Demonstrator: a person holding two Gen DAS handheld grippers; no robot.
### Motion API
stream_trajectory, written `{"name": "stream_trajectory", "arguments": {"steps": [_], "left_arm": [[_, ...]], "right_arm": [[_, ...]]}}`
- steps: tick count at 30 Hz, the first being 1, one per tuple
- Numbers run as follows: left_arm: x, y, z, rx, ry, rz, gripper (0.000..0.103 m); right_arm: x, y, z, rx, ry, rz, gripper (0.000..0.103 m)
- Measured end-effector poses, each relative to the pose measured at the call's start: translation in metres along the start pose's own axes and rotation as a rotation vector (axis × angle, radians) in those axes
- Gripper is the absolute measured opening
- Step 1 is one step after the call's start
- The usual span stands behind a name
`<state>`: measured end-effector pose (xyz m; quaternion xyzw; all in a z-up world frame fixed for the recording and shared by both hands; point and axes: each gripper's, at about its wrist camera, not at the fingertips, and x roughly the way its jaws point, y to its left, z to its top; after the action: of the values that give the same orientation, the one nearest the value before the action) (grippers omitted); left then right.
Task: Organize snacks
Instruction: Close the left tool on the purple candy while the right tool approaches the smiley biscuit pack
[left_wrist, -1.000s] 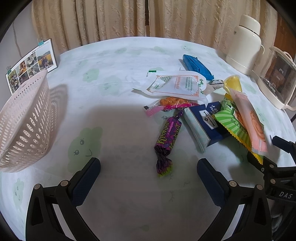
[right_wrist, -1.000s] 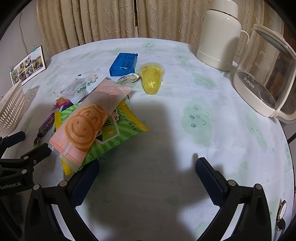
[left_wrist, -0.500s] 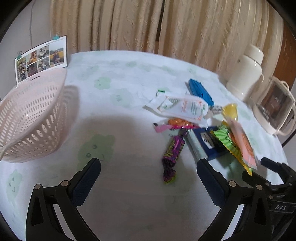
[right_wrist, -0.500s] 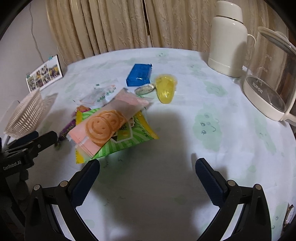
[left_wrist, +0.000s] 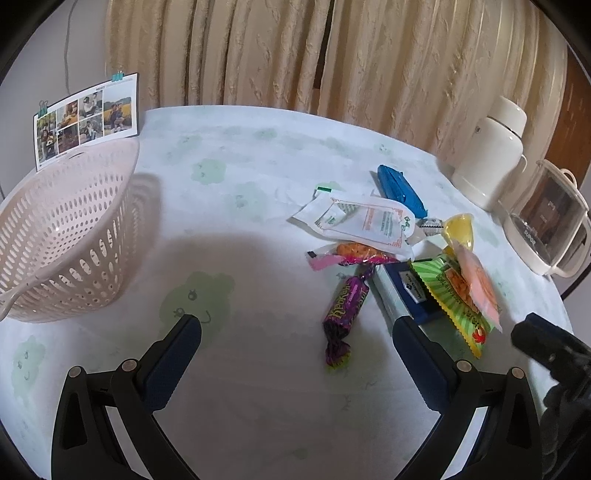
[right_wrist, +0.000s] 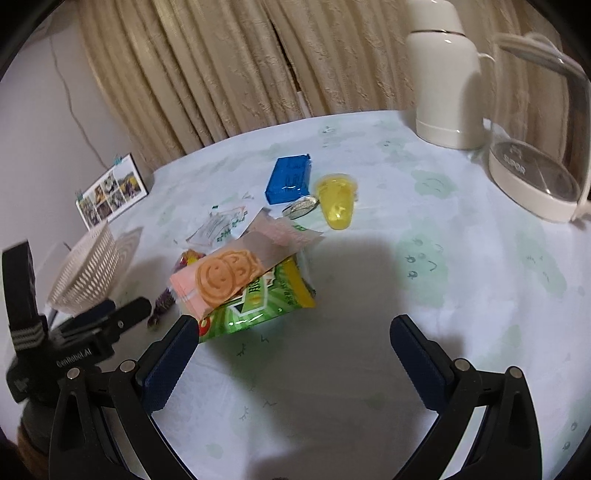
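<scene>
left hand-held gripper (left_wrist: 293, 328) blocking blue box (left_wrist: 413, 291) near end

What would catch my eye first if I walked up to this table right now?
Probably the bright heap of snacks in the middle of the table: a pink smiley-face biscuit pack lying on a green packet, with a purple candy beside them. Off to the left stands an empty pink basket, and at the far right a white flask next to a glass kettle.
</scene>
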<state>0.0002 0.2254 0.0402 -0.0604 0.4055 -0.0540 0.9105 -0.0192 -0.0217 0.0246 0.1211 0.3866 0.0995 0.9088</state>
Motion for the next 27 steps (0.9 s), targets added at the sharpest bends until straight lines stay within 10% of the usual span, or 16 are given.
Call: {"name": "stream_trajectory", "arguments": {"steps": [21, 27], "left_arm": [[0.001, -0.015, 0.008, 0.09, -0.006, 0.036, 0.095], [0.019, -0.006, 0.008, 0.03, 0.085, -0.083, 0.071]], "right_arm": [[-0.019, -0.025, 0.003, 0.132, -0.123, 0.027, 0.103], [-0.017, -0.023, 0.002, 0.121, -0.111, 0.026, 0.103]]}}
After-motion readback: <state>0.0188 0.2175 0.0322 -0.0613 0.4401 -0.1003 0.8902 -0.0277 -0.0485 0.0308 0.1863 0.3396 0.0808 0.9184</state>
